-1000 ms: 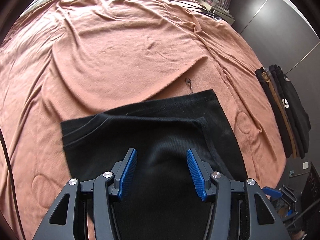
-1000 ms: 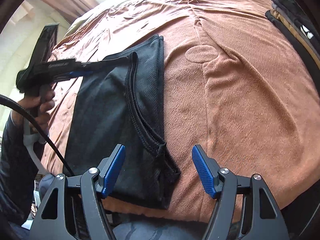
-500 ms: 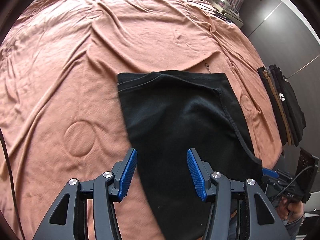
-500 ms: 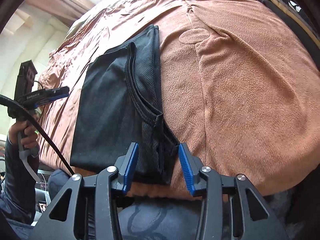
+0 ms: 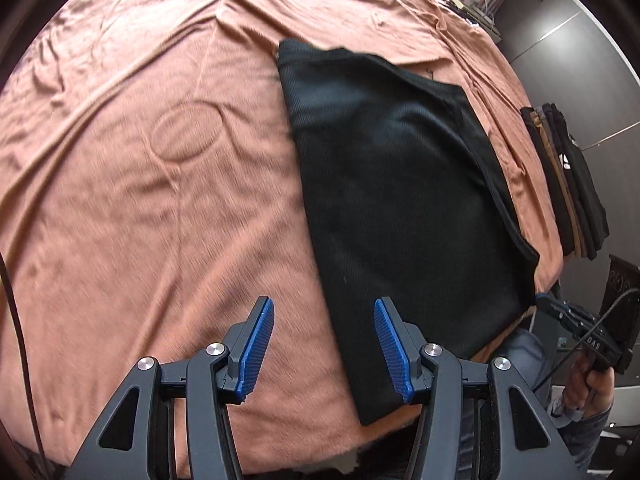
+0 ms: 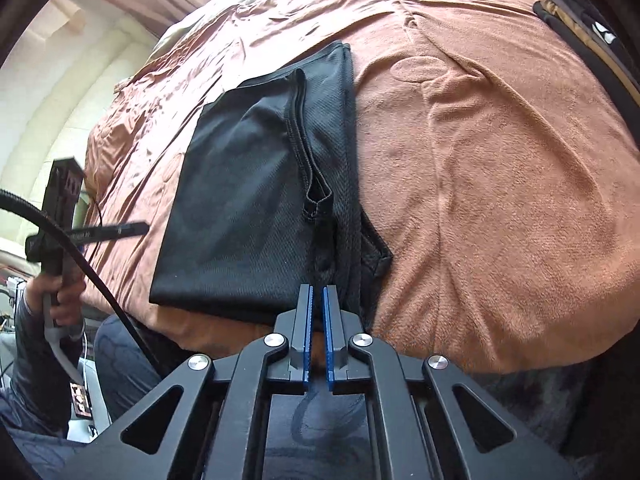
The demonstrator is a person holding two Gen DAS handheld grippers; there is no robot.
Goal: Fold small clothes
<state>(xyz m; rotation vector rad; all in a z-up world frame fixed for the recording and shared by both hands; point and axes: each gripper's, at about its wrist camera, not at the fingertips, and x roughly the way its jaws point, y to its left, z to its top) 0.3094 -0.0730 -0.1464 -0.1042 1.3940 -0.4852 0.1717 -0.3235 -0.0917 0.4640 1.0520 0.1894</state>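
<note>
A black garment (image 5: 400,200) lies folded into a long rectangle on the orange-brown bed cover (image 5: 160,180). My left gripper (image 5: 324,344) is open and empty, above the garment's near left edge. My right gripper (image 6: 318,300) has its blue pads almost together at the garment's near edge (image 6: 316,272); whether cloth is pinched between them does not show. The garment also fills the middle of the right wrist view (image 6: 248,200). The left gripper shows from the side at the left of the right wrist view (image 6: 100,232), and the right gripper at the right of the left wrist view (image 5: 560,312).
A stack of folded dark and tan clothes (image 5: 568,176) sits at the bed's right edge, also in the right wrist view (image 6: 588,36). Small items stand on a stand (image 5: 476,4) at the far corner. The bed's near edge (image 6: 480,356) is just below my right gripper.
My right gripper has closed from wide open to nearly shut at the garment's near edge. My left gripper has pulled back and to the left off the garment, staying open.
</note>
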